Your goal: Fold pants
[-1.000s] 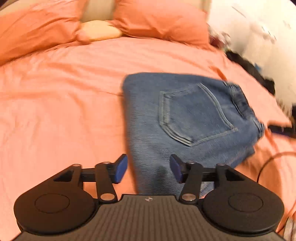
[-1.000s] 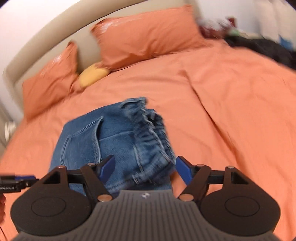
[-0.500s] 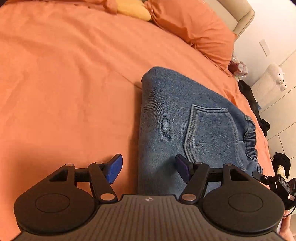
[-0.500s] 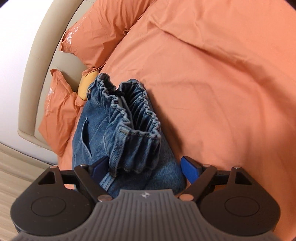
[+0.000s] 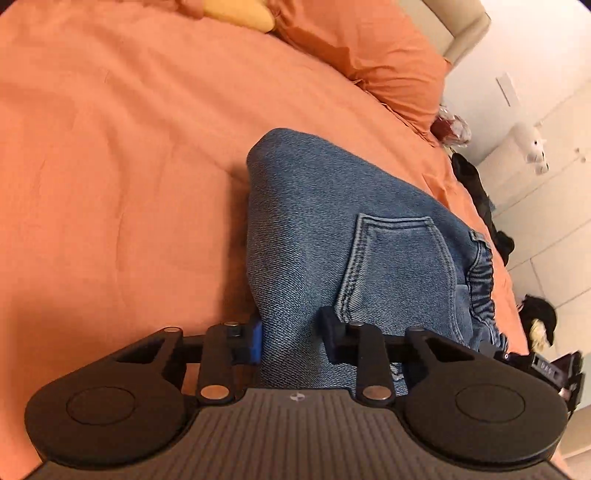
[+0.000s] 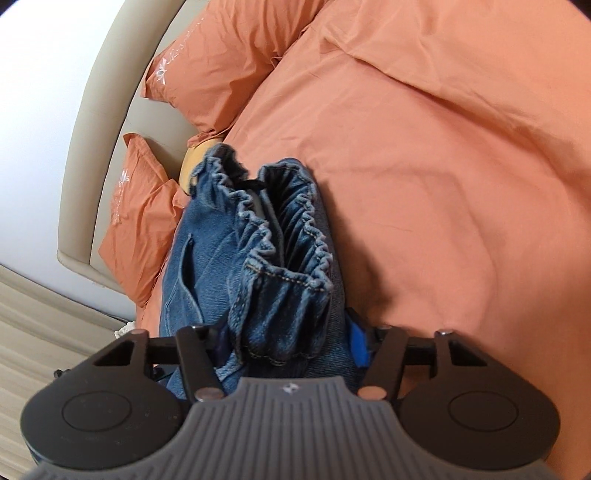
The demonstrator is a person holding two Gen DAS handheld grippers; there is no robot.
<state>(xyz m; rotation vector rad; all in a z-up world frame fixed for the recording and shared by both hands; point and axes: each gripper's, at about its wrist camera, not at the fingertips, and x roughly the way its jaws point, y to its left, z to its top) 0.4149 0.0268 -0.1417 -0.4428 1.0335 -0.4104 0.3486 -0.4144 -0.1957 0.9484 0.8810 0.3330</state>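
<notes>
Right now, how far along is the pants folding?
Mostly done, it seems: the jeans already lie as a compact folded bundle on the orange bedspread. In hand: the left gripper is closing on the folded edge and the right gripper on the elastic waistband end. Probably left: a last fold or moving the bundle.

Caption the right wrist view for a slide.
Right gripper closing on the folded jeans' elastic waistband end on an orange bedspread.

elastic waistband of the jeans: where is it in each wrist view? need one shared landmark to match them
Left wrist: elastic waistband at the right, a gathered strip past the back pocket.
Right wrist: the waistband fills the centre, gathered and open, just beyond the fingers.
Shared landmark: yellow cushion by the orange pillows.
</notes>
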